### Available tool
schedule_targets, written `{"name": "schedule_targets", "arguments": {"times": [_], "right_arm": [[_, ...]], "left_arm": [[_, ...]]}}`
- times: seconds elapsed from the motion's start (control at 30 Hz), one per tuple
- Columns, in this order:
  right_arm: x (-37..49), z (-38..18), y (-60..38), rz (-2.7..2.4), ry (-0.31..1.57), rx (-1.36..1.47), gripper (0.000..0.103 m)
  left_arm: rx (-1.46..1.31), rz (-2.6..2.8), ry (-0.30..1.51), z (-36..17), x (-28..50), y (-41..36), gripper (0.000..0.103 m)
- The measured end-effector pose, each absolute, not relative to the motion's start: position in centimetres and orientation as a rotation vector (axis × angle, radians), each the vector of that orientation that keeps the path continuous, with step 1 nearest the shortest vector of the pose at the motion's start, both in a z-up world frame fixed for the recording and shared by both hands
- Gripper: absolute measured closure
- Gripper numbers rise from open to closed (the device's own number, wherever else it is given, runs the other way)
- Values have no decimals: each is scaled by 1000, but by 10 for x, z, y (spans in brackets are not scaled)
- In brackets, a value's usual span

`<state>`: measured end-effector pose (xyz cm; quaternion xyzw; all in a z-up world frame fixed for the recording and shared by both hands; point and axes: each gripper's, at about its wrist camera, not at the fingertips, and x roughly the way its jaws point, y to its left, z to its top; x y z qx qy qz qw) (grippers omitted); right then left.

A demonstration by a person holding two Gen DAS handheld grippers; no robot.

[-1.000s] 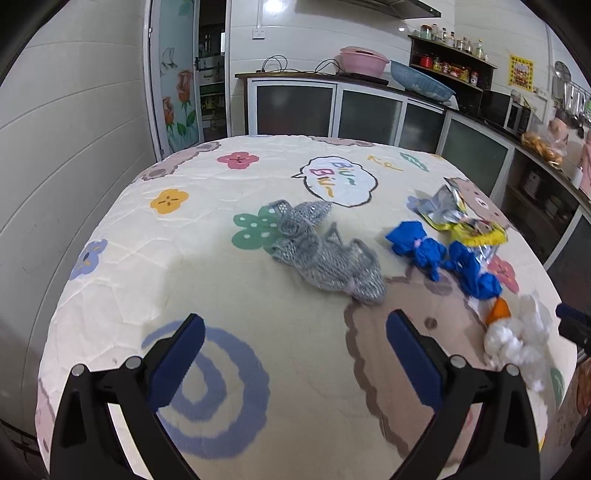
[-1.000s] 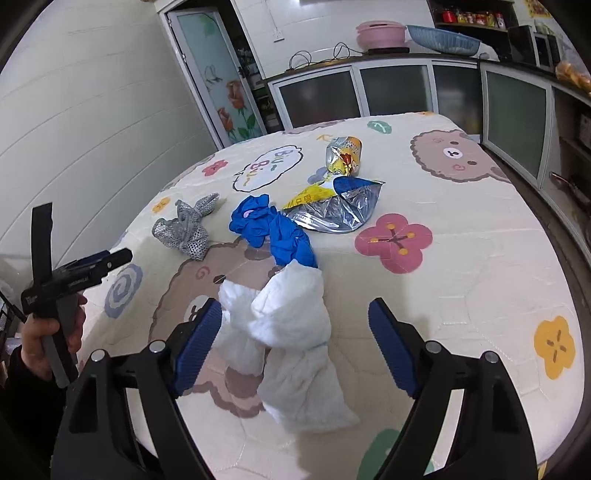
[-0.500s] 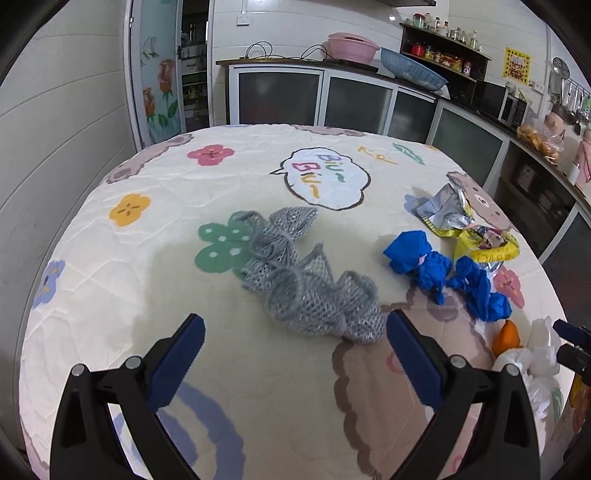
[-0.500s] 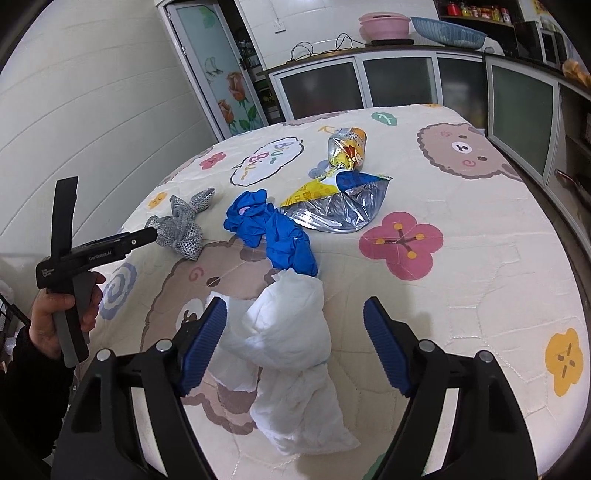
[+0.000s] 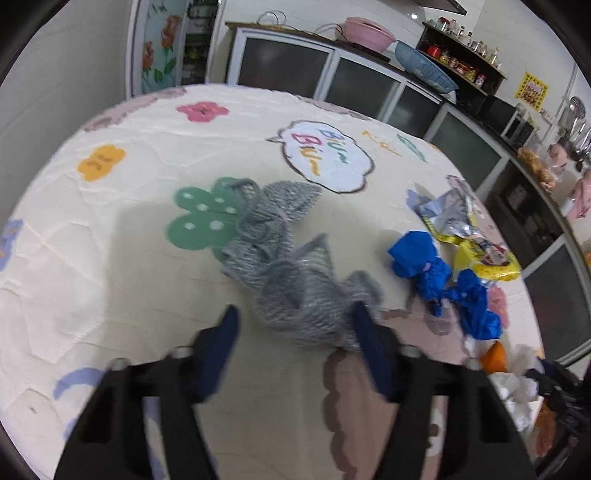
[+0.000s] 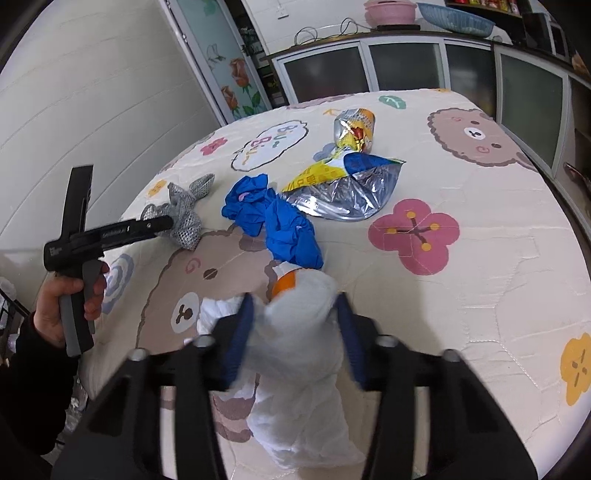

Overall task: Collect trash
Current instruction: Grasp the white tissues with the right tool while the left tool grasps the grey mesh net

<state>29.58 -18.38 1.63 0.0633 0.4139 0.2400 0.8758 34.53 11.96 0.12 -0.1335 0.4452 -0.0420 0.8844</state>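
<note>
Both claws sit open and straddling: left gripper (image 5: 295, 332) around the grey mesh wad (image 5: 291, 273) running toward upper-left of frame, right gripper (image 6: 295, 325) bracketing the white tissue bundle (image 6: 299, 354) dead centre.

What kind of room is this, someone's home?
Most likely a home kitchen: a counter with glass-door cabinets, a shelf of jars, and a table under a cartoon-print quilted cover strewn with trash.

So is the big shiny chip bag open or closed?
Open. The silver chip bag lies flat on the table cover with its mouth gaping, showing the silver inside. Cannot tell whether any chips remain.
</note>
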Motion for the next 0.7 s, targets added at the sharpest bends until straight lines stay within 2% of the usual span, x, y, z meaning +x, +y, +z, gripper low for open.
{"name": "schedule_targets", "arguments": {"times": [0.03, 0.07, 0.2, 0.27, 0.7], "right_arm": [[296, 16, -183, 503, 867, 131, 82], [295, 16, -183, 500, 867, 126, 87], [294, 18, -185, 508, 868, 143, 91], [292, 20, -187, 500, 861, 143, 92], [270, 48, -204, 503, 769, 203, 92]], "left_arm": [[-287, -93, 933, 0, 347, 119, 62], [-293, -94, 936, 0, 348, 119, 66], [-349, -128, 946, -2, 353, 121, 83], [-366, -143, 943, -1, 352, 121, 87], [-313, -240, 867, 47, 289, 113, 88]]}}
